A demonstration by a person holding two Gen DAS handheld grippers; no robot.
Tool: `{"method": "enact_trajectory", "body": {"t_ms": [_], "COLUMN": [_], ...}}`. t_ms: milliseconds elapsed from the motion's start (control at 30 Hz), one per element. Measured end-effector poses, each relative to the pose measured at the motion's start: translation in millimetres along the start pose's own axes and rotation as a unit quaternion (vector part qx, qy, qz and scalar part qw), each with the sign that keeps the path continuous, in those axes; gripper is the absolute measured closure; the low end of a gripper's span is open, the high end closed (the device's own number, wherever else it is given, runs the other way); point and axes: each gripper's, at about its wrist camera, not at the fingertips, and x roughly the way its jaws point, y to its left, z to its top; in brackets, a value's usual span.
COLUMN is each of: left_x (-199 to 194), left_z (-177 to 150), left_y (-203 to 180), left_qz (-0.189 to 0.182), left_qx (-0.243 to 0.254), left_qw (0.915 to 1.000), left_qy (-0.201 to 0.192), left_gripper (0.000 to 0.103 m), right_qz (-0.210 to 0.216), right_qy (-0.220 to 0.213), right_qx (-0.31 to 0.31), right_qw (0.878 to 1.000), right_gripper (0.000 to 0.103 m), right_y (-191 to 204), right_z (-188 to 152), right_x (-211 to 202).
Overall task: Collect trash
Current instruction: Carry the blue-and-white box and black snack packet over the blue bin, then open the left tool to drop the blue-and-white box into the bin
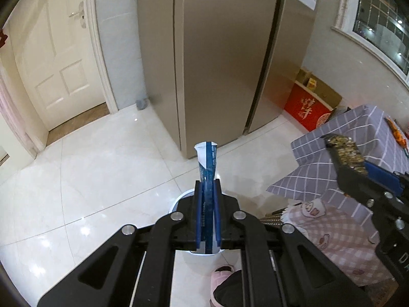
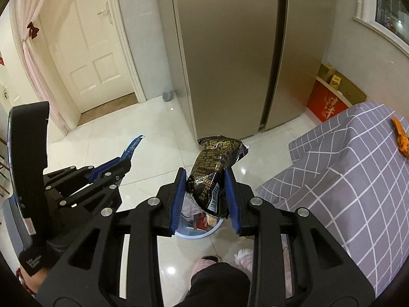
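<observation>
My left gripper point(image 1: 207, 179) is shut on a flat blue and white wrapper point(image 1: 207, 161) that stands up between its pads. Below it, mostly hidden by the jaws, sits a white trash bin point(image 1: 179, 200) on the floor. My right gripper point(image 2: 205, 172) is shut on a crumpled black and gold snack bag point(image 2: 217, 163), held above the same trash bin point(image 2: 194, 234), which has packaging inside. The left gripper point(image 2: 127, 160) with its blue wrapper point(image 2: 133, 145) shows at the left of the right wrist view. The right gripper point(image 1: 332, 140) with its snack bag point(image 1: 347, 153) shows at the right of the left wrist view.
A tall beige fridge point(image 1: 225, 51) stands ahead on the white tiled floor point(image 1: 89, 166). A table with a grey checked cloth point(image 2: 345, 166) is at the right, an orange item point(image 2: 400, 136) on it. A red box point(image 1: 306, 107) sits by the wall. Pink slippers point(image 1: 221, 275) are below.
</observation>
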Motion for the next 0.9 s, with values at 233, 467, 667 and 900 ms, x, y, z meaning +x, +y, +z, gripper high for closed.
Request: {"method": "enact_trajectory", "body": {"t_ms": [233, 467, 667, 900], "left_x": [15.5, 19.8, 17.1, 13.9], "left_z": [3.7, 11.2, 9.7, 9.5], "left_y": [4.5, 7.1, 10.0, 5.4], "left_qz": [0.002, 0.002, 0.023, 0.027], "left_qx": [-0.009, -0.027, -0.029, -0.025], "left_qw": [0.9999, 0.9995, 0.9993, 0.9993], "left_qy": [0.012, 0.013, 0.005, 0.006], "left_gripper": [0.095, 0.039, 0.033, 0.033], "right_qz": [0.011, -0.001, 0.004, 0.009], "right_qy": [0.004, -0.01, 0.0, 0.005], "right_qx": [0.005, 0.019, 0.026, 0.023], "right_qw": [1.0, 1.0, 1.0, 1.0], "right_gripper": [0.073, 0.072, 0.072, 0.072], "right_y": [3.0, -0.7, -4.2, 0.0], "right_z": [0.6, 4.3, 2.5, 1.2], "right_x": [16.8, 23.1, 29.8, 31.9]}}
